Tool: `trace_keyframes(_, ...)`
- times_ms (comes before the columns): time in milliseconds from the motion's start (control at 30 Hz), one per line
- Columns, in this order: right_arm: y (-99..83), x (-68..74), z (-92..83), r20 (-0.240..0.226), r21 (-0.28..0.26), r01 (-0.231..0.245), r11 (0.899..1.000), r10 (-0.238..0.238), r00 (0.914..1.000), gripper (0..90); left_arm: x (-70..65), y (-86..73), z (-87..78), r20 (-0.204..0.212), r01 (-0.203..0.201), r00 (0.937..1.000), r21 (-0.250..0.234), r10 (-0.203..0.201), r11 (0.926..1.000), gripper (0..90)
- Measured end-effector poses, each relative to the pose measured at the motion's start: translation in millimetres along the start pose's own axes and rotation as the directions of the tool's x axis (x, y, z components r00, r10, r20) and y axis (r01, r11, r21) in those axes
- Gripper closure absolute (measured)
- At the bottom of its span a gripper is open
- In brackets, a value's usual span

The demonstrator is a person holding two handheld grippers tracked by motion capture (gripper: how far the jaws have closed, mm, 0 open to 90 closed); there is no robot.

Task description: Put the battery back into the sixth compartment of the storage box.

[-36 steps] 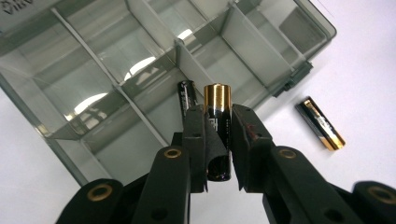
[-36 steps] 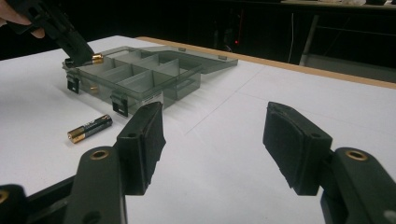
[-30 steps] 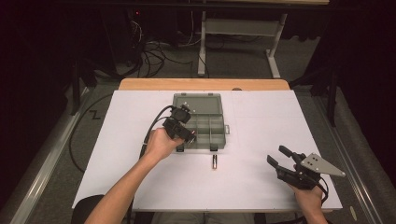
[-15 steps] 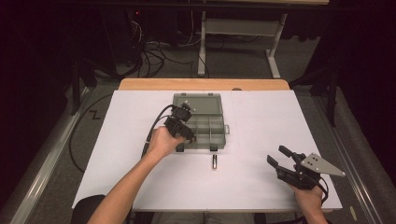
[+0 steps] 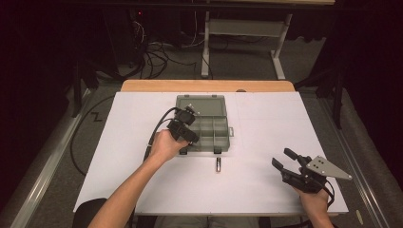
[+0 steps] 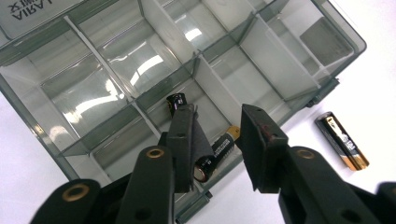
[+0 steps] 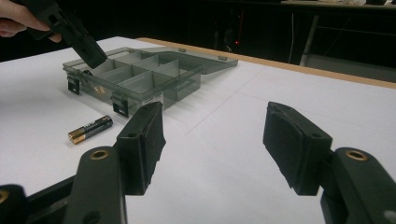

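A smoky clear organizer box (image 5: 219, 124) lies open at mid-table. My left gripper (image 5: 189, 138) hangs over its front-left compartment (image 6: 84, 98). Its jaws (image 6: 218, 116) have just been opening and now stand apart. One battery (image 6: 217, 151) lies loose on the compartment floor under them, with no pad pressing on it. A second battery (image 6: 176, 100) is half hidden behind the left jaw. Another battery (image 5: 218, 165) (image 6: 342, 147) (image 7: 91, 129) lies on the white table just in front of the box (image 7: 154, 91). My right gripper (image 5: 281, 157) (image 7: 215, 121) stands open near the front right corner with nothing between its pads.
The box's lid (image 5: 200, 103) is folded back flat toward the far side. Its other compartments look bare. White table surface (image 5: 266, 123) stretches between the box and my right gripper. Cables and a metal stand (image 5: 242, 33) sit on the floor beyond the table.
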State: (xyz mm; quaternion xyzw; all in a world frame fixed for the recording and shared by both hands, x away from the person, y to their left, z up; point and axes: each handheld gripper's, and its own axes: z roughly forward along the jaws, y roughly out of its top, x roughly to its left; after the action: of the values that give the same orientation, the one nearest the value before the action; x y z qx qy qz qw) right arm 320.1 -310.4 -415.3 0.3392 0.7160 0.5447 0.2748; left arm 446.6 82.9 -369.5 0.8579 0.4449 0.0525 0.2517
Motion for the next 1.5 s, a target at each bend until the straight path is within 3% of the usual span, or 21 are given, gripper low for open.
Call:
trace_keyframes(200,0.0,-0.2,-0.5,-0.001,0.0,0.0,1.0,0.0,1.0,40.0,-8.5,-3.9,-2.7,-0.015,-0.04,0.9991,0.002,0.04,0.9992,57.4)
trace_keyframes(367,0.1,-0.1,-0.7,0.0,-0.001,-0.001,1.0,0.001,1.0,40.0,-11.8,-7.0,-4.9,-0.001,-0.039,0.9992,-0.01,0.039,0.9992,52.6)
trace_keyframes(1100,0.0,0.0,-0.4,0.0,0.0,0.001,1.0,-0.001,1.0,40.0,-25.0,-23.9,-5.0,0.04,-0.033,0.9986,-0.023,0.034,0.9992,46.8)
trace_keyframes(1267,0.0,0.2,-0.3,0.0,0.001,0.0,1.0,0.0,1.0,40.0,-33.2,-27.0,-3.3,0.022,-0.056,0.9982,-0.005,0.056,0.9984,46.2)
trace_keyframes(1500,0.1,0.5,-0.3,0.0,0.002,0.002,1.0,-0.002,1.0,40.1,-44.2,-30.1,0.7,0.035,-0.078,0.9964,0.008,0.077,0.9969,45.9)
